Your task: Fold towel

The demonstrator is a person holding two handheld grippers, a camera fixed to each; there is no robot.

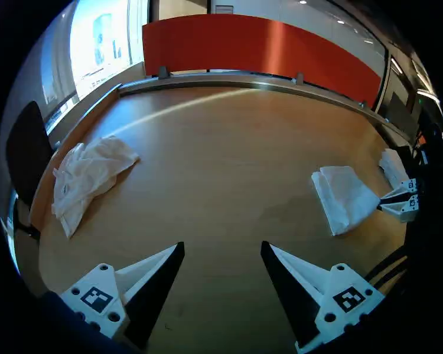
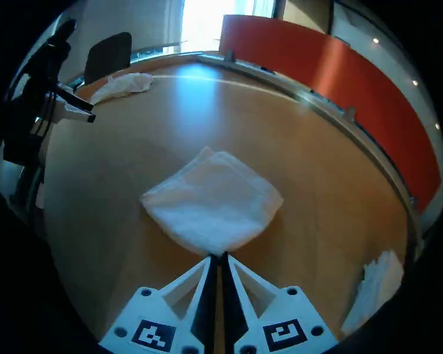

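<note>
A curved red partition (image 1: pixel 251 47) stands along the far edge of the pale wooden tabletop (image 1: pixel 233 147), with a grey metal rail (image 1: pixel 251 79) running at its foot. Left of the partition, a bright window (image 1: pixel 97 41) lets in daylight, which lays a pale streak of glare across the wood below the partition. A dark chair (image 1: pixel 26 153) sits well to the partition's left. Above the partition, small ceiling lights (image 1: pixel 339 22) glow.

No legible text or signs
</note>
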